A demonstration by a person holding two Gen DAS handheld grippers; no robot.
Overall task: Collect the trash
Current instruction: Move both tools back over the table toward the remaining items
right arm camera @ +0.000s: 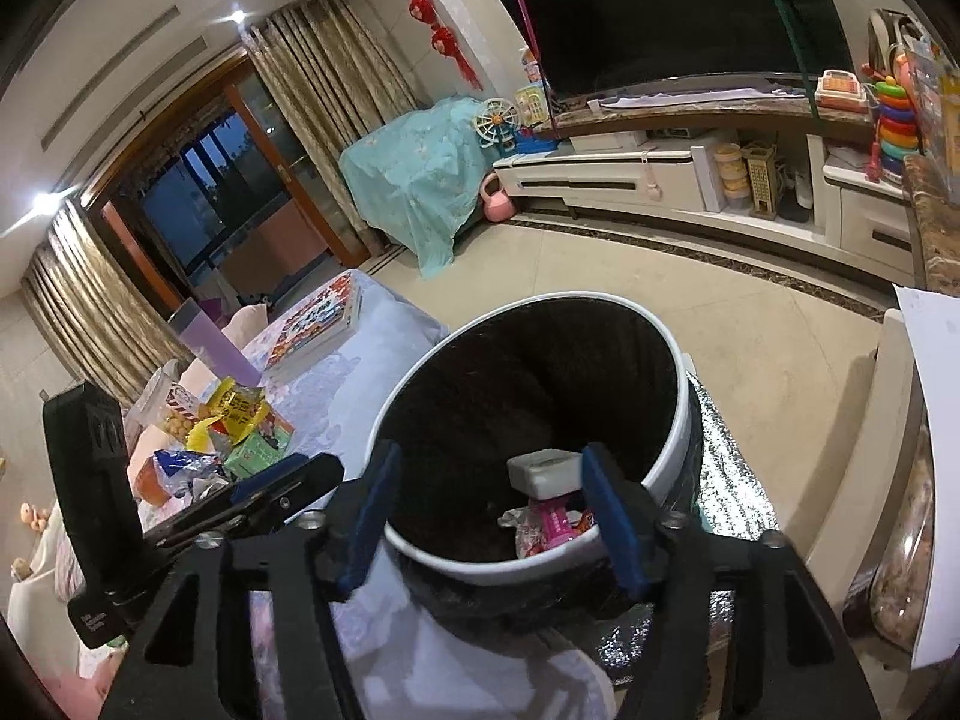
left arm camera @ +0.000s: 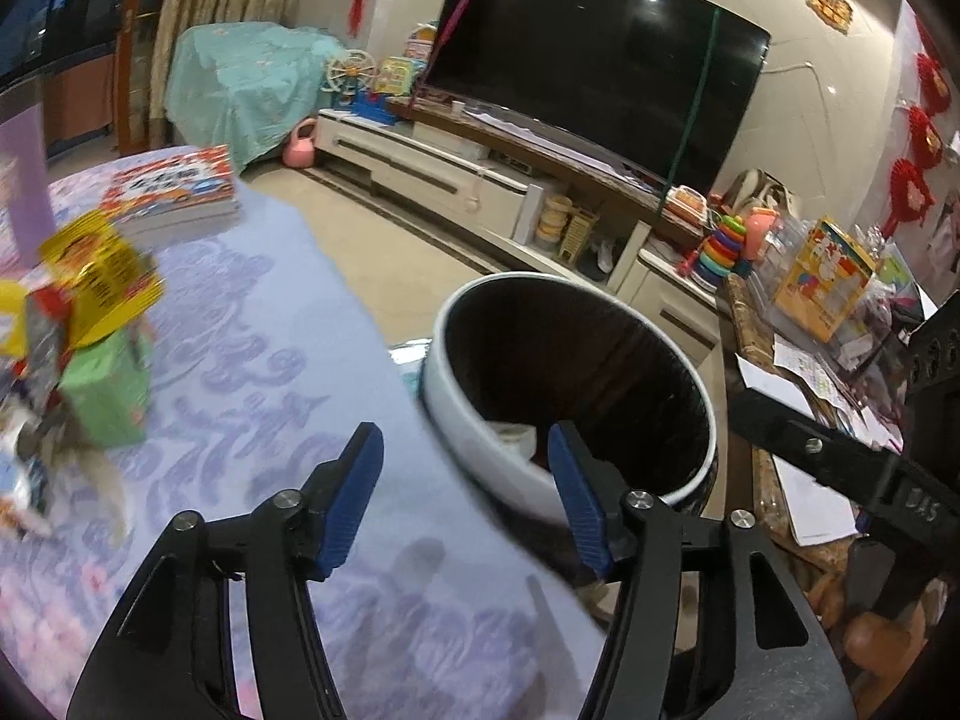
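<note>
1. Large dark television [left arm camera: 594,66] at upper centre, above long white cabinet [left arm camera: 420,165].
2. Beige tiled floor [right arm camera: 690,294] at centre.
3. Gold curtains [right arm camera: 336,60] and dark window [right arm camera: 198,180] at upper left.
4. Red wall ornaments [left arm camera: 924,132] at right.

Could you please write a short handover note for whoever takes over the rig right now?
Left claw: open and empty, above the table edge near the bin.
Right claw: open and empty, over the trash bin.
Done: some items lie in the bin, a white block and a pink wrapper among them.
Left: the pile of wrappers and small boxes on the purple tablecloth, to the left of the bin. The books lie farther back.
</note>
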